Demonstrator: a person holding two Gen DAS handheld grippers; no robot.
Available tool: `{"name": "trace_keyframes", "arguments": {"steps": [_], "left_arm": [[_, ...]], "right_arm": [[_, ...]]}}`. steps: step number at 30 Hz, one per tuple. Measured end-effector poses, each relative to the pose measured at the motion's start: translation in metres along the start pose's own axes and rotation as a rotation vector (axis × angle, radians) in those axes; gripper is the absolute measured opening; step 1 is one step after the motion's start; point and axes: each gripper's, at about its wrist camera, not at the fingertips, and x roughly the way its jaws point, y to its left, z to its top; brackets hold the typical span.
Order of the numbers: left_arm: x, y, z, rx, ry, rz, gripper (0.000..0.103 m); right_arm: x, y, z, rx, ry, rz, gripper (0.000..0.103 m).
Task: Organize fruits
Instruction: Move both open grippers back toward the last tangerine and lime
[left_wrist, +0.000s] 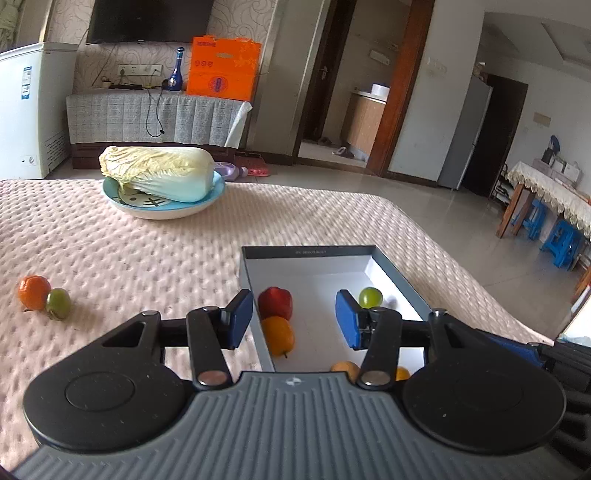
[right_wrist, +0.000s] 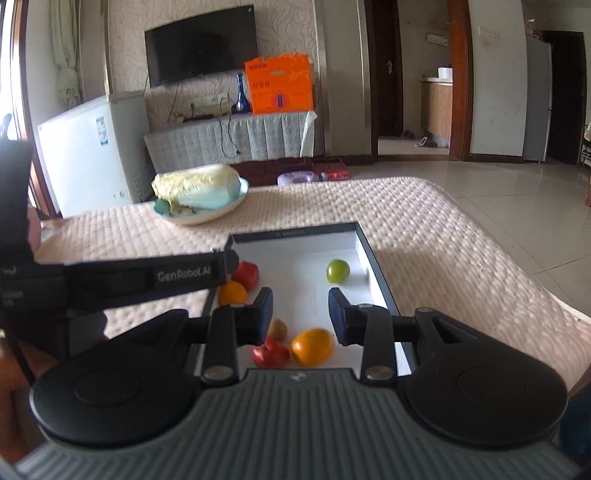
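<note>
Left gripper (left_wrist: 293, 320), spread and empty, is hovering over the box (left_wrist: 314, 254); right gripper (right_wrist: 301, 316), likewise parted and holding nothing, is hanging above the boxed orange (right_wrist: 312, 346). Two round, smooth fruits, a tangerine (left_wrist: 34, 291) and a green fruit (left_wrist: 58, 303), are lying touching, well left, nearer the left gripper, on the quilted bed (left_wrist: 129, 266).

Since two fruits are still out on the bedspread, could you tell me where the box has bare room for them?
The box's middle is bare, between the green fruit and the near orange. Its left wall is crowded: red apple, orange.
</note>
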Motion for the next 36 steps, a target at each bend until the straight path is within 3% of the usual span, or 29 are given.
{"name": "trace_keyframes", "arguments": {"steps": [15,36], "left_arm": [[-0.027,0.052,0.009,-0.049,-0.044,0.075,0.056],[-0.065,0.164,0.005,-0.132,-0.057,0.220,0.056]], "right_arm": [[0.009,0.055,0.006,-0.020,-0.038,0.061,0.036],[0.042,0.152,-0.011,-0.139,0.044,0.188,0.037]]}}
